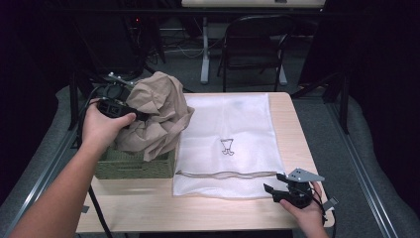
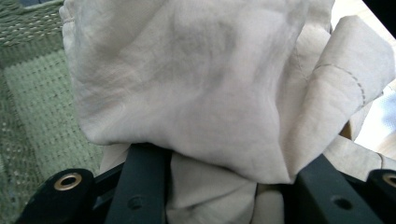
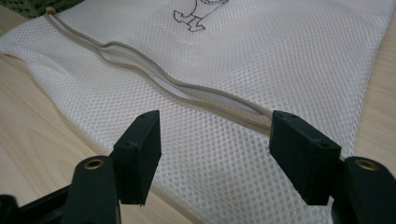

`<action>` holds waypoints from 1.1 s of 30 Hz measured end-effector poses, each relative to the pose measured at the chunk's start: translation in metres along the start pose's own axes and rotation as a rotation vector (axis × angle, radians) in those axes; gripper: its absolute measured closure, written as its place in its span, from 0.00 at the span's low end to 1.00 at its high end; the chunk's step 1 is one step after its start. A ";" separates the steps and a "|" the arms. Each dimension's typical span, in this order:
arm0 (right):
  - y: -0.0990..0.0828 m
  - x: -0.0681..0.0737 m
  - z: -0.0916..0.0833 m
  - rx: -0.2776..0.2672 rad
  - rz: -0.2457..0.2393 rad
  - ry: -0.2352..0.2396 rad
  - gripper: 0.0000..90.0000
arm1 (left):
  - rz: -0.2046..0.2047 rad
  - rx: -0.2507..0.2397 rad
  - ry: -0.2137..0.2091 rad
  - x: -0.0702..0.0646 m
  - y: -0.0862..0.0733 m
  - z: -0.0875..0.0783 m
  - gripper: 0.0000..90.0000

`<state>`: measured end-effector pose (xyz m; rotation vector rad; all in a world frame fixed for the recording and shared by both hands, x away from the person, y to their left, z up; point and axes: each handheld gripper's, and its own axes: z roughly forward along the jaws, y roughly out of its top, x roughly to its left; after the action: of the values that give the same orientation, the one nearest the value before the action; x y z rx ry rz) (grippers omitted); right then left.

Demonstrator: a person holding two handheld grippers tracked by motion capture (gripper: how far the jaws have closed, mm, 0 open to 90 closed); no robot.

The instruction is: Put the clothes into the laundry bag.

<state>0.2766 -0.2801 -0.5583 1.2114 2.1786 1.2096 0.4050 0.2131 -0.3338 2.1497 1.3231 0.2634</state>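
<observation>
A crumpled beige cloth (image 1: 159, 113) hangs over a green woven basket (image 1: 132, 167) at the table's left. My left gripper (image 1: 138, 116) is shut on the cloth; in the left gripper view its folds (image 2: 196, 84) bunch between my jaws (image 2: 219, 170), with the basket's weave (image 2: 28, 93) behind. A white mesh laundry bag (image 1: 228, 139) lies flat in the middle, with a small printed figure and a zipper (image 1: 225, 174) along its near end. My right gripper (image 1: 275, 182) stands open at the bag's near right corner. Its jaws (image 3: 215, 140) straddle the mesh (image 3: 243, 42) just short of the zipper (image 3: 187, 88).
The wooden table (image 1: 148, 208) has bare strips along its near edge and right side. A folding chair (image 1: 252, 44) and a table leg stand beyond the far edge. Dark frames flank both sides.
</observation>
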 end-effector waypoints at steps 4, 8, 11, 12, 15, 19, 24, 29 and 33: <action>0.003 0.003 0.000 -0.030 0.004 0.028 0.45 | 0.014 -0.002 -0.010 -0.005 -0.002 0.003 0.73; 0.007 0.010 -0.001 -0.025 -0.015 0.049 0.47 | 0.025 -0.002 -0.025 -0.010 -0.004 0.005 0.73; 0.014 0.015 -0.001 -0.021 -0.037 0.092 0.54 | 0.037 -0.003 -0.032 -0.014 -0.006 0.005 0.73; 0.016 0.017 0.000 -0.028 -0.050 0.086 0.54 | 0.039 -0.004 -0.034 -0.015 -0.006 0.005 0.73; 0.022 0.021 0.004 0.003 -0.071 0.074 0.55 | 0.052 -0.001 -0.036 -0.018 -0.008 0.004 0.73; 0.026 0.023 0.011 0.033 -0.101 0.104 0.63 | 0.060 0.000 -0.041 -0.020 -0.009 0.004 0.73; 0.035 0.026 0.023 0.069 -0.141 0.110 0.65 | 0.061 -0.001 -0.043 -0.022 -0.011 0.005 0.73; 0.045 0.028 0.036 0.075 -0.146 0.132 0.65 | 0.066 0.005 -0.050 -0.023 -0.013 0.008 0.73; 0.053 0.032 0.046 0.072 -0.155 0.137 0.63 | 0.074 0.007 -0.057 -0.024 -0.014 0.010 0.73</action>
<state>0.3151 -0.2164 -0.5378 0.9908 2.3856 1.1899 0.3874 0.1930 -0.3464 2.1983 1.2166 0.2256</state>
